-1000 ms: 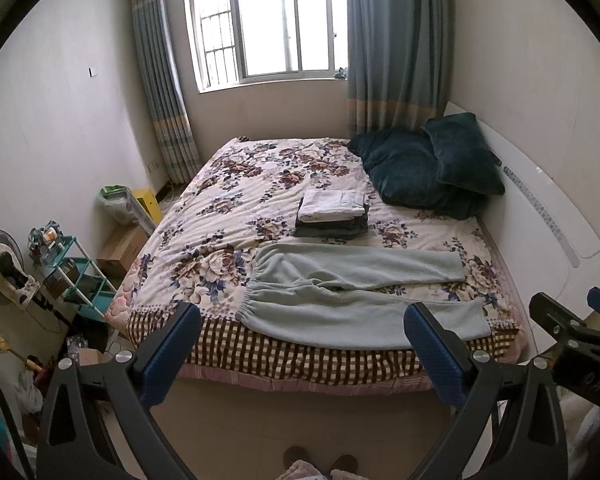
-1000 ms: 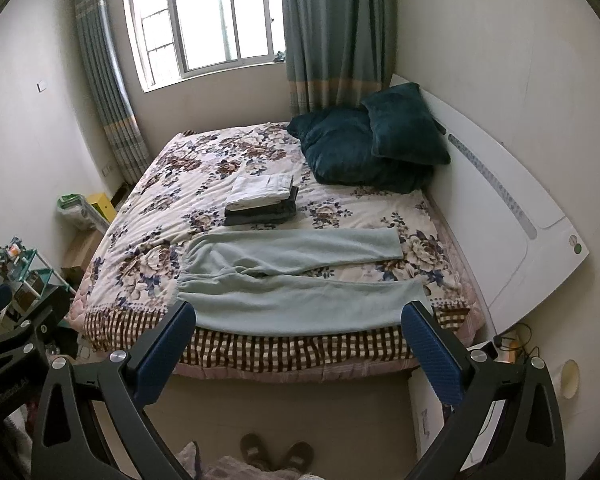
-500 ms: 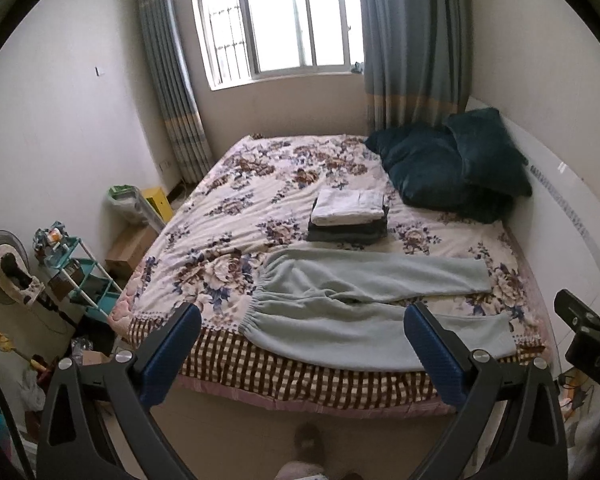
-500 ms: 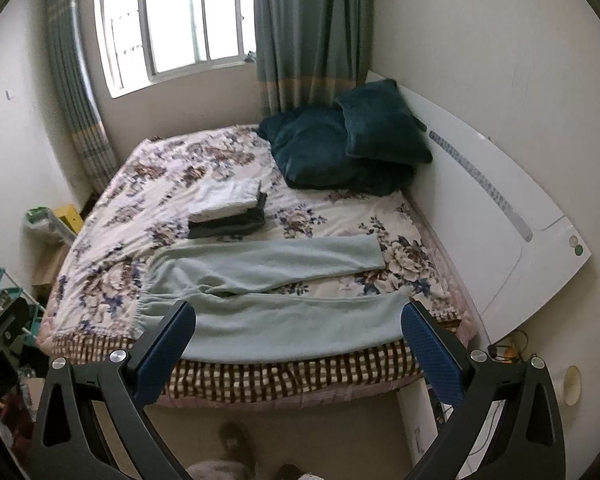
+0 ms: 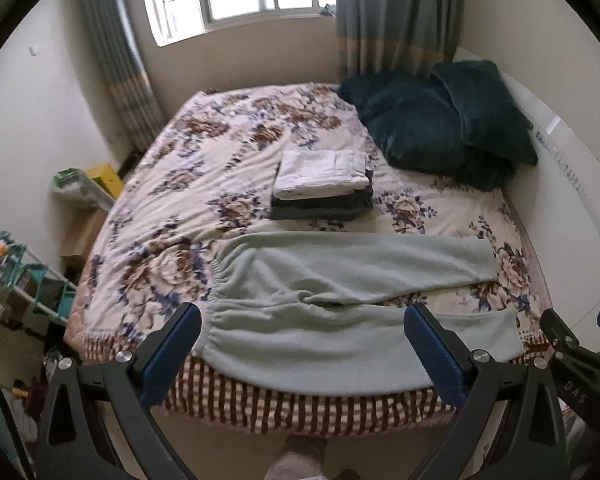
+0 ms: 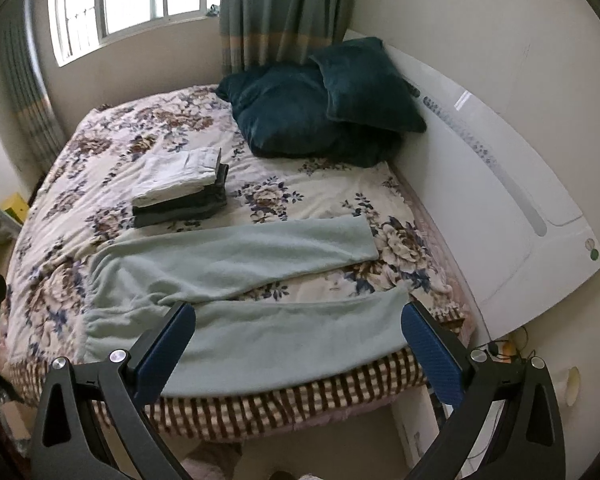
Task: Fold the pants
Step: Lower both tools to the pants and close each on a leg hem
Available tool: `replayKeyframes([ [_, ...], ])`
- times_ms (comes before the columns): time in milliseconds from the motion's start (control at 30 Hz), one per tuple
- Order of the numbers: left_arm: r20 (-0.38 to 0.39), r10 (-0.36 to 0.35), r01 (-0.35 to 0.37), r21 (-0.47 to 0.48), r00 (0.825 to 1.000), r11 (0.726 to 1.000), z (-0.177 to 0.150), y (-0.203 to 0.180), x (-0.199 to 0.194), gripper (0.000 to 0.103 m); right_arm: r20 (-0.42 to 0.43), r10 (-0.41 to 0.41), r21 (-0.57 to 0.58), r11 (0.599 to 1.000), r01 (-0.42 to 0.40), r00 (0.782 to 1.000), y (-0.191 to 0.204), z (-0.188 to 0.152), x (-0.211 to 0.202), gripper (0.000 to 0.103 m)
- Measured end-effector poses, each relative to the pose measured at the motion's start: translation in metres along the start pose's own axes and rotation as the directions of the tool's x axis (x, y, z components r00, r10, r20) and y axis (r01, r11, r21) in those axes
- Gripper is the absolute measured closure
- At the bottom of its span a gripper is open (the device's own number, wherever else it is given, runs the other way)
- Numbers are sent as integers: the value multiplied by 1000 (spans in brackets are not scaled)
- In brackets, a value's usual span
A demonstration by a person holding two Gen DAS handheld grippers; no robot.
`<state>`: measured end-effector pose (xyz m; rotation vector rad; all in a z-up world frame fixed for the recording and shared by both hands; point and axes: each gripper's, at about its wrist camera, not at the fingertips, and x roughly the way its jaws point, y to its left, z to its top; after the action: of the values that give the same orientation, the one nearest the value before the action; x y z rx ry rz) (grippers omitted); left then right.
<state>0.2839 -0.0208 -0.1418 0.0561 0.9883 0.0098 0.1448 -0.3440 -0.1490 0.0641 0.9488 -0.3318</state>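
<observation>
Pants (image 5: 340, 300), pale green, lie spread flat across the near edge of the bed (image 5: 204, 184), legs apart. Beyond them on the bed sits a folded stack (image 5: 324, 184). Left gripper (image 5: 302, 340) and right gripper (image 6: 298, 334) hover before the bed, jaws wide apart, empty.

The letters "DAS" stand on the right tool (image 5: 580, 364).

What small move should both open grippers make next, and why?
Probably lower both toward the near leg of the light green fleece pants. The left gripper and right gripper are open and hold nothing, and the pants lie flat and unfolded on the floral bedspread.
</observation>
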Motion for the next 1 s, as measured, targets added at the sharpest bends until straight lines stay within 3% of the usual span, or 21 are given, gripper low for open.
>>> replayKeyframes([
  [200,-102,-24,29,42,994,999,45,3,93,0,-49,-13,-1,1000,13,999,51,50,93,0],
  [433,-180,37,-25,71,983,997,70,3,207,0,-75,-19,-72,997,13,997,105,81,207,0],
  [867,-301,126,-99,104,945,990,95,-17,402,0,-233,-8,-185,982,-36,972,151,100,440,0],
  [1000,-342,170,-98,219,924,971,98,-41,464,0,-302,-2,-261,962,-81,953,158,101,503,0],
])
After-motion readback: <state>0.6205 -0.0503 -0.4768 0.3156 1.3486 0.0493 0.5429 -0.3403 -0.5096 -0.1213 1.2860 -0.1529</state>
